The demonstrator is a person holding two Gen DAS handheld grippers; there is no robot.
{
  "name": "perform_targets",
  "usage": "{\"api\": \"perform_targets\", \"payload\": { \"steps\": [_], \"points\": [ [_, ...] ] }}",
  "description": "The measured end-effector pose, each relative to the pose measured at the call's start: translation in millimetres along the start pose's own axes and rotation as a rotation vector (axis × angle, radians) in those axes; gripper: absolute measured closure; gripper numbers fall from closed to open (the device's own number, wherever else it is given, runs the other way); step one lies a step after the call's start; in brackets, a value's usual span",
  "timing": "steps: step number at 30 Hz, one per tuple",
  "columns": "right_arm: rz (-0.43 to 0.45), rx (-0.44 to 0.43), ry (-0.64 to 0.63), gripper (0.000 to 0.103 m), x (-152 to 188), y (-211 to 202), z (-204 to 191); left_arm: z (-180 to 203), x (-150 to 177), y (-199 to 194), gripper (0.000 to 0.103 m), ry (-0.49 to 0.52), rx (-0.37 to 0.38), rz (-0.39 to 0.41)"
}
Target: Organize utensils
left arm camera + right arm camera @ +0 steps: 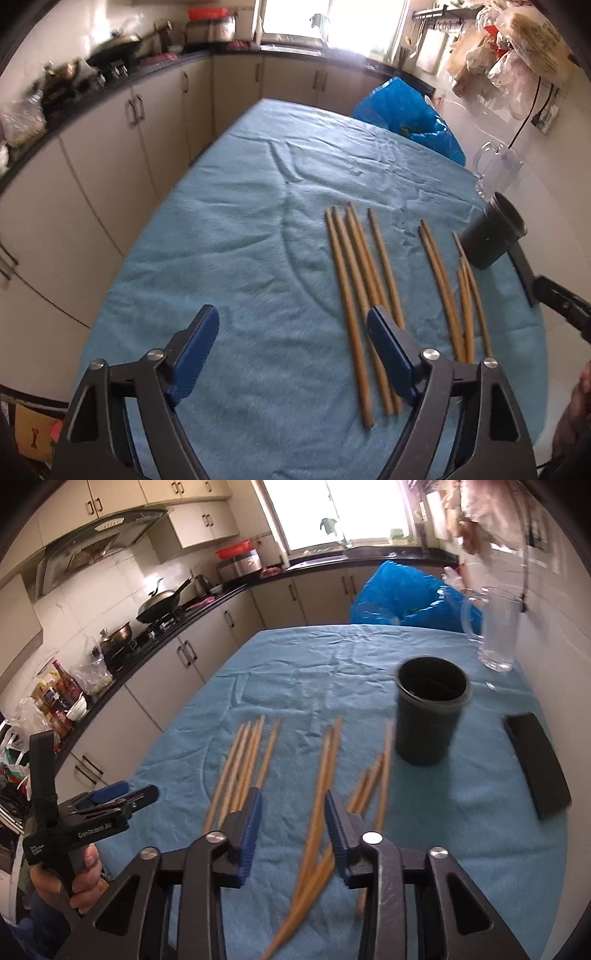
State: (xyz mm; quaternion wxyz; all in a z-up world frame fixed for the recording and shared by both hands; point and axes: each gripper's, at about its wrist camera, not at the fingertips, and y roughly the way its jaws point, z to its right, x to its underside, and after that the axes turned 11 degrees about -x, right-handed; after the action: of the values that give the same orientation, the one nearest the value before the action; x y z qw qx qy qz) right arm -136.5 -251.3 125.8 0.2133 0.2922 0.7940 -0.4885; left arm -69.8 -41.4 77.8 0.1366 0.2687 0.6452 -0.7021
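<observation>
Wooden chopsticks (354,280) lie loose in three rough clusters on the blue towel (229,229) covering the worktop, none yet in the dark cylindrical holder (430,709) that stands upright just beyond the right-hand cluster. The right gripper (293,834) hangs low over the middle pair (325,771), jaws parted and empty, with those sticks running up between them. The left gripper (291,350) is also spread wide and holds nothing, its right finger above the leftmost bundle.

The step in hand looks like a first pick. It would go best by closing across the thick ends of one pair only, squarely, so the sticks stay parallel, then tipping them upright before lowering into the holder. The nearby glass mug (496,627) and the black flat object (535,764) should be avoided.
</observation>
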Motion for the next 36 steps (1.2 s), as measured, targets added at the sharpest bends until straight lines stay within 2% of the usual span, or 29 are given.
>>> {"api": "perform_targets", "payload": {
  "steps": [2, 3, 5, 7, 9, 11, 13, 15, 18, 23, 30, 36],
  "points": [
    [-0.030, 0.002, 0.006, 0.071, -14.0, 11.5, -0.2, 4.2, -14.7, 8.6, 0.026, 0.005, 0.044, -0.032],
    [-0.039, -0.001, 0.009, 0.071, -22.4, 17.9, 0.4, 6.7, -21.9, 13.9, 0.030, 0.004, 0.041, -0.053],
    [-0.076, 0.028, 0.030, 0.071, -38.3, 33.0, 4.3, 13.2, -35.8, 24.7, 0.041, 0.018, 0.074, -0.083],
    [-0.097, 0.024, 0.046, 0.073, -52.7, 47.9, 9.4, 16.8, -47.4, 38.8, 0.044, 0.010, 0.048, -0.119],
    [-0.142, 0.070, 0.059, 0.075, -64.8, 68.1, 15.4, 19.1, -57.7, 53.7, 0.045, 0.018, 0.075, -0.160],
    [-0.174, 0.078, 0.069, 0.075, -73.1, 85.0, 20.1, 17.1, -64.5, 71.5, 0.062, -0.010, 0.073, -0.220],
    [-0.209, 0.124, 0.067, 0.075, -79.7, 101.3, 24.8, 19.0, -69.8, 84.7, 0.063, -0.009, 0.104, -0.264],
    [-0.236, 0.128, 0.083, 0.075, -84.1, 114.7, 30.1, 19.8, -73.3, 94.8, 0.063, -0.018, 0.110, -0.287],
    [-0.260, 0.156, 0.110, 0.075, -88.3, 129.2, 40.0, 25.9, -76.4, 99.8, 0.063, -0.002, 0.118, -0.289],
    [-0.299, 0.189, 0.118, 0.075, -90.6, 144.0, 51.2, 37.8, -81.6, 110.1, 0.064, 0.023, 0.079, -0.293],
    [-0.331, 0.240, 0.110, 0.075, -94.8, 157.9, 59.3, 46.0, -84.5, 125.3, 0.081, 0.058, 0.024, -0.308],
    [-0.362, 0.272, 0.108, 0.078, -93.2, 174.0, 64.6, 53.1, -93.1, 132.8, 0.082, 0.085, -0.008, -0.301]
  ]
}}
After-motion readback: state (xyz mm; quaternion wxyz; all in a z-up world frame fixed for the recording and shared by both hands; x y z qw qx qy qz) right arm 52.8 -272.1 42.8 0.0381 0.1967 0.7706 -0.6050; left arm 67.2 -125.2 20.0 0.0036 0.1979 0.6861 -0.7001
